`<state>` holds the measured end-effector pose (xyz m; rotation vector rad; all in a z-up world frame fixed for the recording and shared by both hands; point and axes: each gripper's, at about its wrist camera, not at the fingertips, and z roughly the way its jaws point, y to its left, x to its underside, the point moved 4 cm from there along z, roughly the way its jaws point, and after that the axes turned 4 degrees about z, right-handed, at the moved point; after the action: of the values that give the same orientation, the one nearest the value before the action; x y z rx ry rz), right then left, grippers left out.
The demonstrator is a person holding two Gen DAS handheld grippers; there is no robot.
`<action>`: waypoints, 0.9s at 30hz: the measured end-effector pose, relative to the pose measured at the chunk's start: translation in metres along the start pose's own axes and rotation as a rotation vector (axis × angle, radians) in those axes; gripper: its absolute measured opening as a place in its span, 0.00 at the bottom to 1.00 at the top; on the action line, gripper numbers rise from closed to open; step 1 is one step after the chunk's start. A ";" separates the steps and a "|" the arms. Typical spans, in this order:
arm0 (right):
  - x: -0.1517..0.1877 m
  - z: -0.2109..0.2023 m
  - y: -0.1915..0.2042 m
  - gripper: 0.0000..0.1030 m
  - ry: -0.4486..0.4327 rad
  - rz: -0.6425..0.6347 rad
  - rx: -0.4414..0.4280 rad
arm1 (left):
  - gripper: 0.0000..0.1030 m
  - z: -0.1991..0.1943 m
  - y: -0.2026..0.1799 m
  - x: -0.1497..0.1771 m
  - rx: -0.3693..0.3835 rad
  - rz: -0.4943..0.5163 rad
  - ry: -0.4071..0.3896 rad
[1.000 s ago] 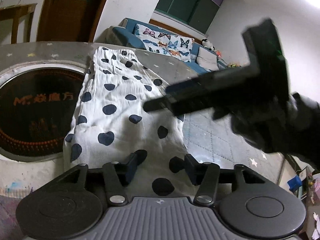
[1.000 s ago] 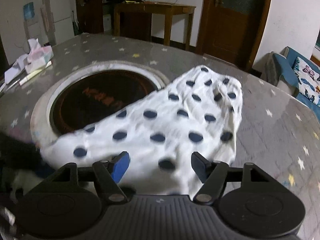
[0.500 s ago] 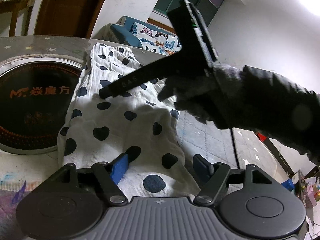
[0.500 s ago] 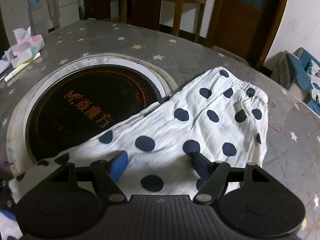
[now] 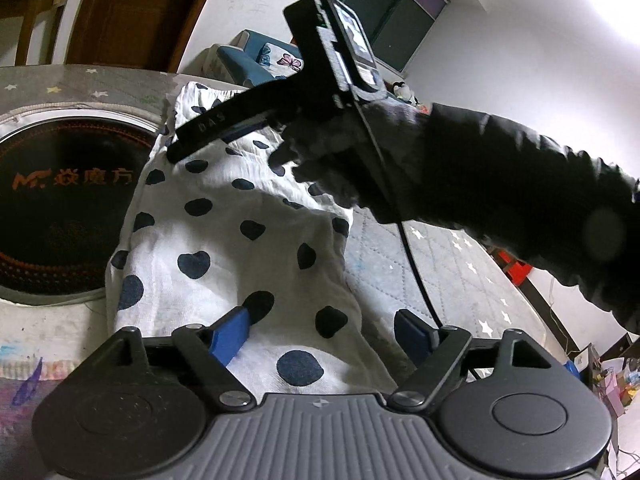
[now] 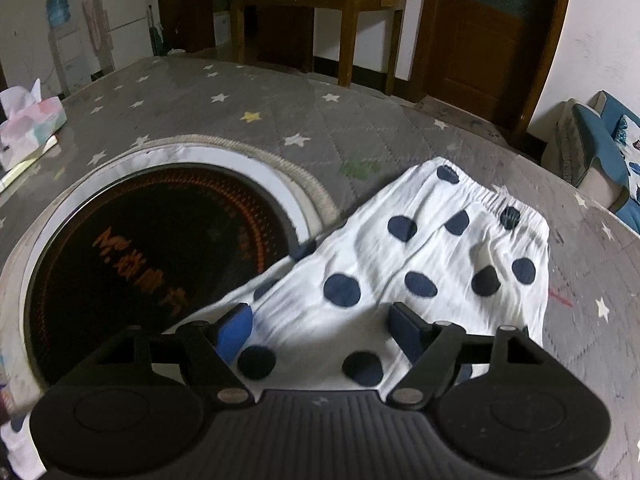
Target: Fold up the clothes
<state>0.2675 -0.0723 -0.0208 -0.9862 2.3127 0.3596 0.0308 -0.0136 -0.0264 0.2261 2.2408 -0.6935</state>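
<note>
A white garment with dark blue dots (image 5: pixel 224 240) lies folded lengthwise on the grey star-print table cover (image 5: pixel 420 264), its elastic waistband (image 6: pixel 492 200) at the far end. My left gripper (image 5: pixel 322 332) is open over the near end, with cloth lying loose between its blue pads (image 5: pixel 232 336). In the left wrist view, a gloved hand (image 5: pixel 352 152) holds my right gripper (image 5: pixel 192 136) low over the far half of the garment. In its own view, the right gripper (image 6: pixel 322 326) is open just above the dotted cloth (image 6: pixel 420 276).
A round black cooktop (image 6: pixel 160 264) set into the table borders the garment's left side. A tissue box (image 6: pixel 28 124) sits at the far left edge. Beyond the table stand a wooden side table (image 6: pixel 320 0), a door and a blue sofa (image 5: pixel 256 60).
My left gripper's jaws have widened and the cloth has settled flat. The right gripper has swung across and moved along the garment toward the waistband.
</note>
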 end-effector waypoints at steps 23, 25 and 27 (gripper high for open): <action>-0.011 0.012 -0.013 0.79 0.006 0.026 0.058 | 0.89 0.001 0.000 0.001 0.036 -0.017 -0.011; -0.014 0.013 -0.013 0.79 0.006 0.025 0.060 | 0.90 0.002 -0.001 0.002 0.037 -0.015 -0.011; -0.015 0.012 -0.013 0.79 0.003 0.026 0.064 | 0.90 0.002 -0.002 0.002 0.037 -0.014 -0.012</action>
<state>0.2905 -0.0671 -0.0211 -0.9271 2.3271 0.2925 0.0298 -0.0165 -0.0283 0.2248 2.2218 -0.7428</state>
